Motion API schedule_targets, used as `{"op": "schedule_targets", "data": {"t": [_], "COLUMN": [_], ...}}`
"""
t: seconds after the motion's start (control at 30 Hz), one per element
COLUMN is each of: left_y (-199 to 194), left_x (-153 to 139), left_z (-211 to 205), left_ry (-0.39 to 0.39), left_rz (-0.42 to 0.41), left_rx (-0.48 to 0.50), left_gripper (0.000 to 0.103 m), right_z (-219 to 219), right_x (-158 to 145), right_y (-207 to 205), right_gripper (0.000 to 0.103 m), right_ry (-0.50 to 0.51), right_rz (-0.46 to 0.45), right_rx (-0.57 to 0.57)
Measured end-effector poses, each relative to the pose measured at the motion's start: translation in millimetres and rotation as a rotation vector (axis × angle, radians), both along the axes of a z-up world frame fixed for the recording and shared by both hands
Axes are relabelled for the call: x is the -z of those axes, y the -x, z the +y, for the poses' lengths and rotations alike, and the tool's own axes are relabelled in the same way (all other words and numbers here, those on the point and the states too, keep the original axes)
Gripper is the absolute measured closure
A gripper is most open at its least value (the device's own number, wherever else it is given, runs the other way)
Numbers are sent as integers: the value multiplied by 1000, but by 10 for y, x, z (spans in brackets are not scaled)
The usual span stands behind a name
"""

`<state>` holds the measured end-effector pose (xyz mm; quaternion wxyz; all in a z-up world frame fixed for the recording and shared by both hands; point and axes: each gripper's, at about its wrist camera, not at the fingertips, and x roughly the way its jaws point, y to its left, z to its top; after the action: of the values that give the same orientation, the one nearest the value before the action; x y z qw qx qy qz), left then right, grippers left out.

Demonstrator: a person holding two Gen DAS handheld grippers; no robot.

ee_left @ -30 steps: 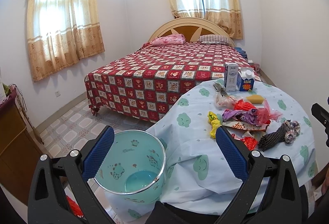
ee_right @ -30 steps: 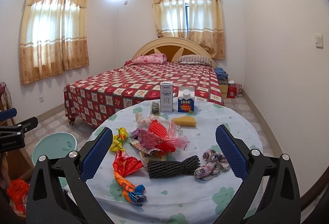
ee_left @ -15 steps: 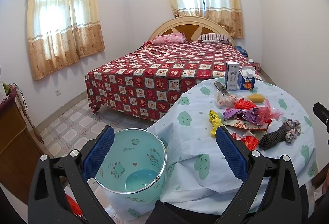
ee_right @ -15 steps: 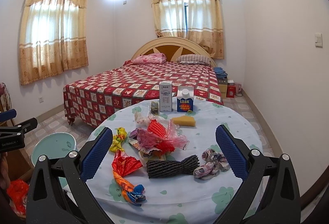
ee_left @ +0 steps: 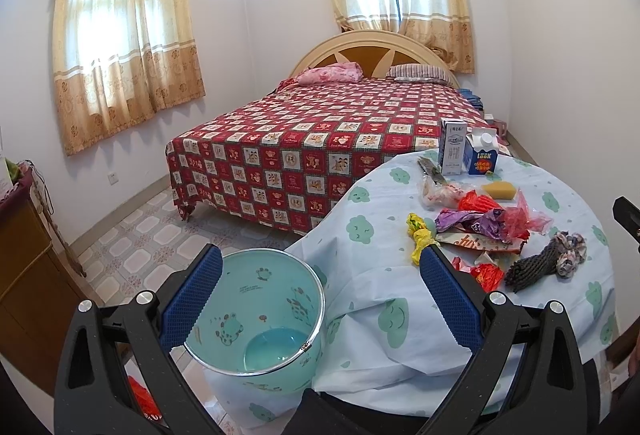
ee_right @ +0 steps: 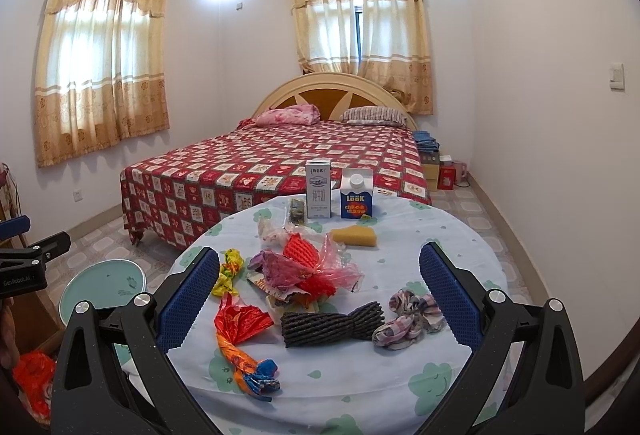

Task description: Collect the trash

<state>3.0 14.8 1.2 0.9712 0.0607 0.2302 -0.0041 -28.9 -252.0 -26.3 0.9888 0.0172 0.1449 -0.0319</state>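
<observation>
Left wrist view: I hold the left tool (ee_left: 320, 295) level, aimed across the room, with its jaws spread wide and nothing between them. Its left finger overlaps the rim of the teal bin (ee_left: 256, 319), which stands on the floor against the near-left edge of the counter (ee_left: 384, 315). Its right finger sits over the draped cloth, just short of the yellow wrapper (ee_left: 418, 233). The trash heap lies further right on the counter: purple wrapper (ee_left: 468, 221), black mesh sleeve (ee_left: 534, 269), two cartons (ee_left: 468, 151) upright at the far edge.

Right wrist view: I hold the right tool (ee_right: 320, 295) level above the counter's (ee_right: 440, 375) near edge, jaws spread wide, gripping nothing. Between its fingers lie the red-orange wrapper (ee_right: 240, 327), the black mesh sleeve (ee_right: 332, 323), the crumpled cloth scrap (ee_right: 408, 319) and the pink-red plastic pile (ee_right: 308, 271). The yellow sponge (ee_right: 354, 237) rests beyond, near the cartons (ee_right: 338, 195). The bin (ee_right: 102, 285) shows at lower left, beneath the left tool's tip (ee_right: 32, 261).
</observation>
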Motion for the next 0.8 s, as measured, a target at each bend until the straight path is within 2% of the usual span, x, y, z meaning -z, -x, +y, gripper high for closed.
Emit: {"op": "schedule_targets", "data": {"t": [0.33, 0.57, 0.8], "left_y": [16, 2, -178], "left_x": [46, 235, 360], "left_z": [42, 68, -225], "left_ry": [1, -10, -36], "left_rz": [7, 34, 84], "left_rx": [-3, -12, -2], "left_gripper": [6, 6, 6], "right_z": [-53, -171, -513], "right_x": [2, 72, 365], "right_y": [-3, -36, -95], "right_gripper": [5, 5, 5], "right_ry": [1, 0, 9], "right_rz": [2, 22, 72], "right_rx": [14, 47, 120]}}
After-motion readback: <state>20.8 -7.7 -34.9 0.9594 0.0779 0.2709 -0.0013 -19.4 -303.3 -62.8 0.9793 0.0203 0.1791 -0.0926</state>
